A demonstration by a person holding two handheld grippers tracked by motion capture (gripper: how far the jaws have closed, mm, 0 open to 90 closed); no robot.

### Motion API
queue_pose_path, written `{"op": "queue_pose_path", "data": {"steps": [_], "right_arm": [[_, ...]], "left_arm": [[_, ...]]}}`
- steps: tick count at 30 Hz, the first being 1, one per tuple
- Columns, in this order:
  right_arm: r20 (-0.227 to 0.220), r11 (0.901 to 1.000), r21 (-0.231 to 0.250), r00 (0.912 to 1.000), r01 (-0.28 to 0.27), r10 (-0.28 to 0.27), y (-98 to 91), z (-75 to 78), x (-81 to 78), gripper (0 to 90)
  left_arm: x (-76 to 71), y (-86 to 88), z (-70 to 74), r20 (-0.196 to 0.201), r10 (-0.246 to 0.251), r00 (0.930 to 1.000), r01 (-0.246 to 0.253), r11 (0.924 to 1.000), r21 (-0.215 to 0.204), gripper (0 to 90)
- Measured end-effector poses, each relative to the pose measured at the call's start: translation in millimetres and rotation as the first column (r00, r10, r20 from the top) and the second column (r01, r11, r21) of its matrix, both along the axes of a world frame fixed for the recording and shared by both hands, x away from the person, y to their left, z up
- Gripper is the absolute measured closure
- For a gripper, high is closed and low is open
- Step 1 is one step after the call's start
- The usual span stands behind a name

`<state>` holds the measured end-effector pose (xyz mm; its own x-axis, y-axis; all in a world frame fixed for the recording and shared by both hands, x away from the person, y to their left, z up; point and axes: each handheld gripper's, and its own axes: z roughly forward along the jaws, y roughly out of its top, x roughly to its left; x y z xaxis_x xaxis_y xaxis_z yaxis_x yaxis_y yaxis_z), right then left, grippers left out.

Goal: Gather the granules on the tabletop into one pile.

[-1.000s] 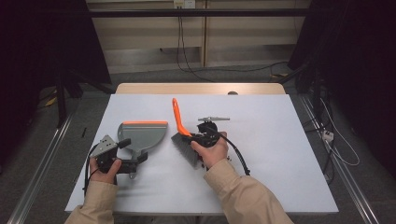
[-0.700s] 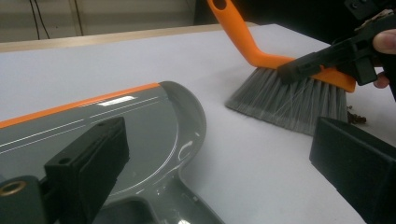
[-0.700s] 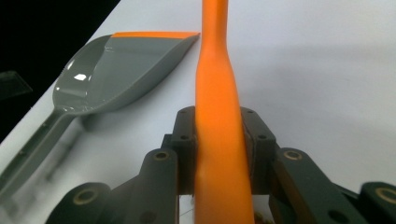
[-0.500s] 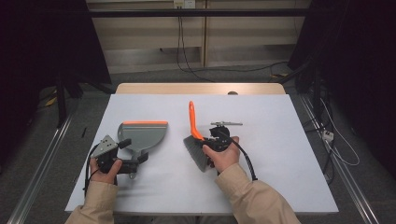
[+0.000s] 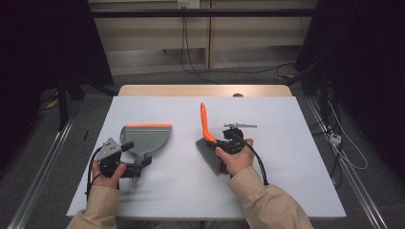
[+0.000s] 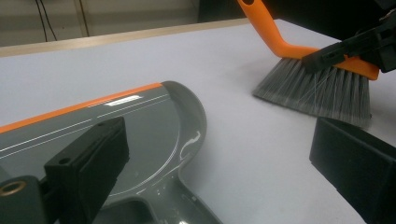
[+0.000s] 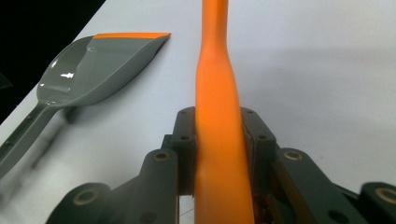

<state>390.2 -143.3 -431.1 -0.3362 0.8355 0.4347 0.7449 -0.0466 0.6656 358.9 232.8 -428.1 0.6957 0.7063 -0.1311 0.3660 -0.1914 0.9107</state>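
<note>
A grey dustpan with an orange front lip lies flat on the left of the white table. My left gripper sits at its handle end, and its jaws stand wide open on either side of the dustpan neck without pressing it. My right gripper is shut on the orange handle of a hand brush. The brush's grey bristles point toward the person and its handle points away. In the left gripper view the bristles rest on the table right of the dustpan.
The white tabletop has bare room on the right and along the front edge. A wooden strip borders its far side. Cables run over the floor behind, and metal rails flank the table.
My right hand has carried the brush to the right, away from the dustpan, and the handle now points more straight away. The left hand and dustpan have stayed put.
</note>
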Motion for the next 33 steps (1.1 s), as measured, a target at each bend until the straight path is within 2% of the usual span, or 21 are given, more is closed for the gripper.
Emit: {"op": "queue_pose_path", "data": {"steps": [5,9,13,17,21,26,33], "right_arm": [[0.017,0.9987,0.049,0.9998,-0.014,0.014,0.0,7.9,0.8,71.4],[0.042,0.9973,0.069,0.9989,-0.026,0.023,2.2,17.5,3.1,71.4],[0.056,0.9967,0.077,0.9983,-0.023,0.019,-0.2,23.7,9.6,71.4],[0.072,0.9973,0.069,0.9972,-0.024,0.019,-5.3,29.7,16.5,71.4],[0.095,0.9993,0.029,0.9952,-0.025,0.022,-11.0,33.7,19.1,71.4],[0.116,0.9993,-0.035,0.9931,-0.011,0.015,-21.4,33.3,16.6,71.4],[0.135,0.9924,-0.121,0.9908,0.023,-0.007,-44.4,25.4,6.3,71.4]], "left_arm": [[0.1,-0.2,3.1,0.0,0.005,1.0,-0.005,1.0,0.007,4.4],[0.6,-1.0,4.7,-0.022,0.014,0.9996,-0.014,0.9998,0.016,4.5],[0.8,-3.0,2.9,-0.06,0.028,0.9978,-0.026,0.999,0.036,4.7],[0.5,-4.3,1.7,-0.072,0.016,0.9972,-0.013,0.9987,0.05,5.2],[0.3,-3.4,1.0,-0.081,0.018,0.9966,-0.015,0.9991,0.039,5.4],[0.3,-1.8,0.9,-0.079,0.016,0.9967,-0.013,0.9988,0.047,5.4],[-0.5,-3.2,0.3,-0.078,0.01,0.9969,-0.006,0.9987,0.05,5.4]]}}
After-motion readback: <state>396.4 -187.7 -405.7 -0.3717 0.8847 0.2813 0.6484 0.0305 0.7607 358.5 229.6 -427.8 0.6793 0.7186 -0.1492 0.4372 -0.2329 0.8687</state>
